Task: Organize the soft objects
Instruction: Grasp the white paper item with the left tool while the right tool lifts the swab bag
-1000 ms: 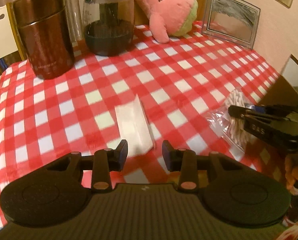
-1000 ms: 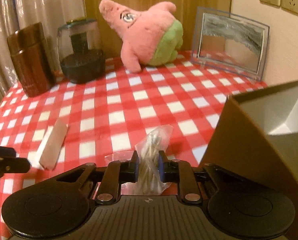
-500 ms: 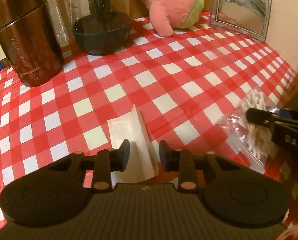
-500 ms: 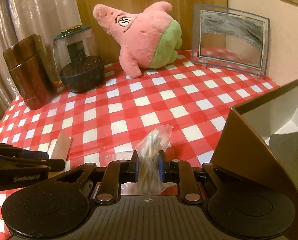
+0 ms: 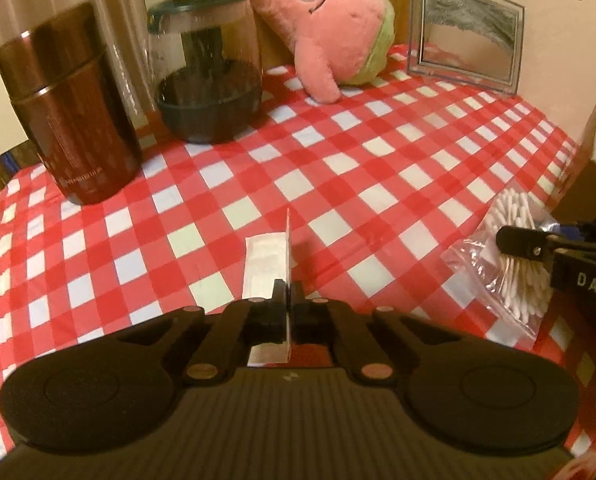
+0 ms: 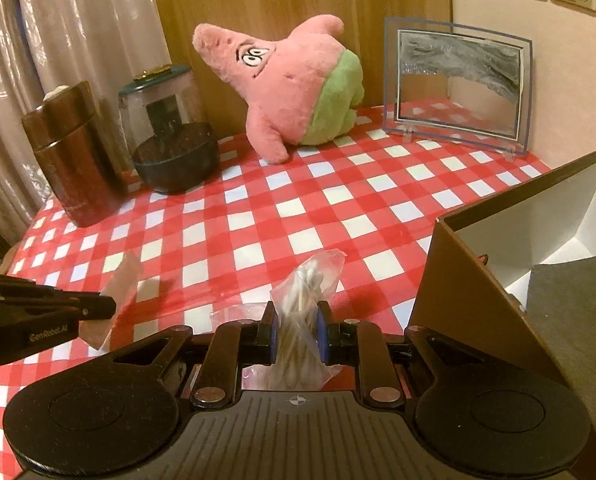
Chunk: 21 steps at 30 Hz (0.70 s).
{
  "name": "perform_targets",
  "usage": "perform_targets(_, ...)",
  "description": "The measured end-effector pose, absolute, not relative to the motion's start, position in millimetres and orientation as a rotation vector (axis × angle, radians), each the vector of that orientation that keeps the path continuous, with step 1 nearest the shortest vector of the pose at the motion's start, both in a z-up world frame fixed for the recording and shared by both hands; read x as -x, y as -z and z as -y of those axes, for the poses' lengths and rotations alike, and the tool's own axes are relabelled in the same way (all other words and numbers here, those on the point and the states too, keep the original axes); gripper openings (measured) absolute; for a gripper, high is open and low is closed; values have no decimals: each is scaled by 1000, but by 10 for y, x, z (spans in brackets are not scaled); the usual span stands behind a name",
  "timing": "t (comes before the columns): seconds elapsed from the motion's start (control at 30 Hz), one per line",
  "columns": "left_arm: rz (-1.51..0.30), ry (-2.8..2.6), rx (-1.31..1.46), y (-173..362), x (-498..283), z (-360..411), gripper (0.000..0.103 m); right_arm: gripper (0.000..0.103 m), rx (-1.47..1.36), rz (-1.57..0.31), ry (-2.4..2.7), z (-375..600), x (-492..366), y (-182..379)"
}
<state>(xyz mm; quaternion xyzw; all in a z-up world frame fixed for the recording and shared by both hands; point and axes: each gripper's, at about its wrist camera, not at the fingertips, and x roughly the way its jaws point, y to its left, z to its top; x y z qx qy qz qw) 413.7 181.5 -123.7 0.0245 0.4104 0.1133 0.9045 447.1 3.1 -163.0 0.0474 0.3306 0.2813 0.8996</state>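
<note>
Pinching flat white packet (image 5: 266,264) (crinkly swab bag (image 6: 301,320)).

We see the left gripper (image 5: 286,300) with its jaws just closed, where a second ago they stood apart above the white packet (image 5: 269,258). The packet, which lay flat on the checked tablecloth (image 5: 357,184), is now pinched between the fingertips and stands on edge, its far end tilted up. From the right wrist view, it hangs lifted beside the gripper's tip.
</note>
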Motion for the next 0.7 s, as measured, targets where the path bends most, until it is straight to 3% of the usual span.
perform_targets(0.7, -772, -182, -49, 605, -3575, -1302, 1, 19, -168, -592, -584, 456, -3888, 1103)
